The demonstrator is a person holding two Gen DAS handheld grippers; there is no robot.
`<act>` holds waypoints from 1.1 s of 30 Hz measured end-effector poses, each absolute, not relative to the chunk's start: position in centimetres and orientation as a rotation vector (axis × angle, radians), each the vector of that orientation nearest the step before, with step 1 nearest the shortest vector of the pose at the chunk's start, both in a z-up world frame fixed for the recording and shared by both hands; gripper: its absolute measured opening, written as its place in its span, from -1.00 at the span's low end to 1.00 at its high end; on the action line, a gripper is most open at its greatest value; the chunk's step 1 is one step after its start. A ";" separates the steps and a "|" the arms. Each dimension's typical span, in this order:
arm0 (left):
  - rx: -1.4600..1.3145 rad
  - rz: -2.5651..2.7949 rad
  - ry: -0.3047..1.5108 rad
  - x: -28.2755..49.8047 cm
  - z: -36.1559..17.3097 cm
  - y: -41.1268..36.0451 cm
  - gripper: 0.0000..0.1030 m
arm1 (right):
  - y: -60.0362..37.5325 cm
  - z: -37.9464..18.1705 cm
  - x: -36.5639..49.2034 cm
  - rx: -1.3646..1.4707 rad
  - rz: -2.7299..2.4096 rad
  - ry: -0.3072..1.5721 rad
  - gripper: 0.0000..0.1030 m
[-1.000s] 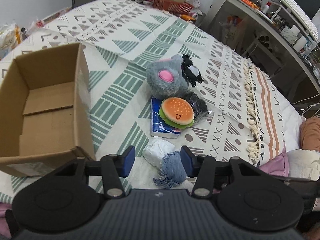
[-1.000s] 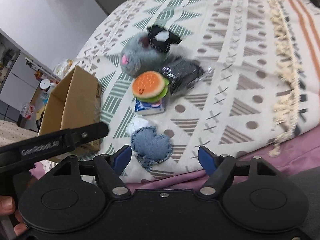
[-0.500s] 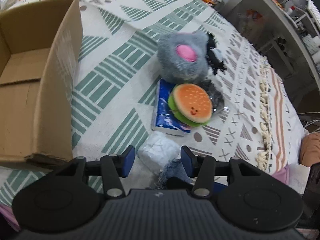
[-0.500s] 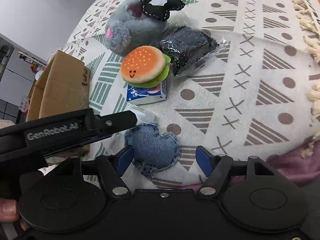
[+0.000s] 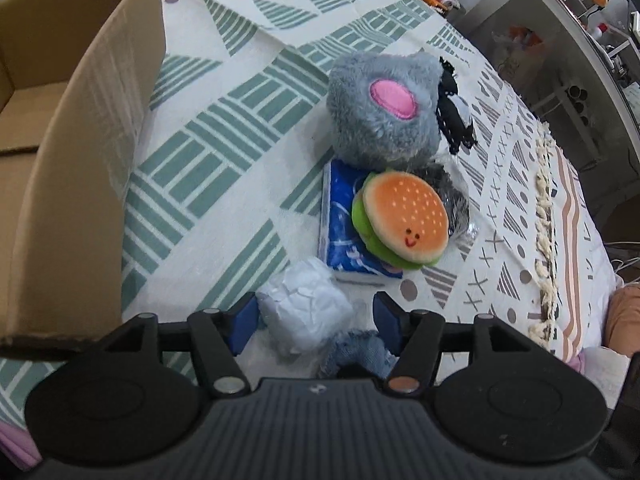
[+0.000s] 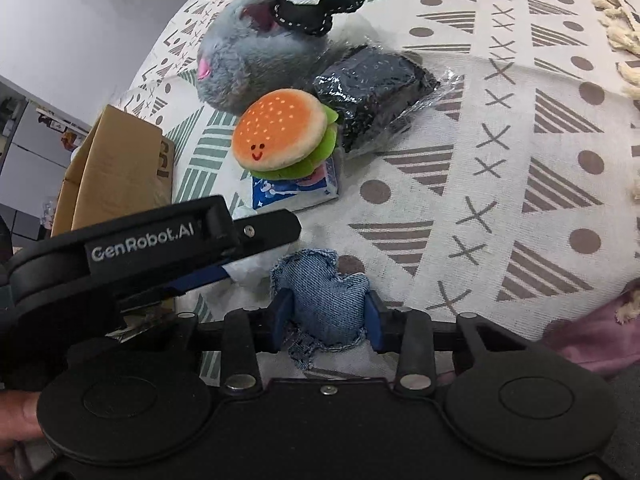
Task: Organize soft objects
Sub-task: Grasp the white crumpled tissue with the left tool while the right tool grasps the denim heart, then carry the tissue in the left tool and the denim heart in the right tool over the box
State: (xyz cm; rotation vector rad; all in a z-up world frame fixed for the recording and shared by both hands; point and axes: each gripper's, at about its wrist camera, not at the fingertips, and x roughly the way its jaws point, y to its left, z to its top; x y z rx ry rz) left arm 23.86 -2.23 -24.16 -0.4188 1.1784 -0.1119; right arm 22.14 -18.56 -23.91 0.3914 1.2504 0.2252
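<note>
A denim heart-shaped cushion lies near the bed's front edge, and my right gripper is shut on it. Just left of it sits a white crumpled packet, straddled by my open left gripper, whose left pad touches it. In the right wrist view the packet is mostly hidden behind the left gripper's finger. Beyond lie a smiling burger plush on a blue tissue pack, a grey plush with pink patch, a black felt toy and a dark bundle in clear plastic.
An open cardboard box stands on the patterned bedspread, left of the pile. A fringed blanket edge runs along the right. A grey desk with clutter stands beyond the bed. A hand holds the left gripper.
Both grippers moved forward and down toward the bed. The right jaws narrowed and took hold of the denim cushion. The left jaws came around the white packet at the same width.
</note>
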 end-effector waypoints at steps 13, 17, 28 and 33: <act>-0.352 -0.085 1.120 22.5 -22.8 -2.0 -0.05 | -19.8 -22.2 20.4 0.377 0.185 1.168 -0.28; -0.342 -0.097 1.088 21.8 -21.2 -1.6 -0.05 | -20.0 -21.2 19.7 0.371 0.176 1.133 -0.28; -0.313 -0.119 0.987 19.0 -15.9 -1.3 -0.05 | -19.7 -16.8 17.9 0.329 0.149 0.994 -0.28; -0.314 -0.113 0.954 17.8 -14.1 -0.5 -0.05 | -19.1 -15.1 17.2 0.330 0.155 0.951 -0.28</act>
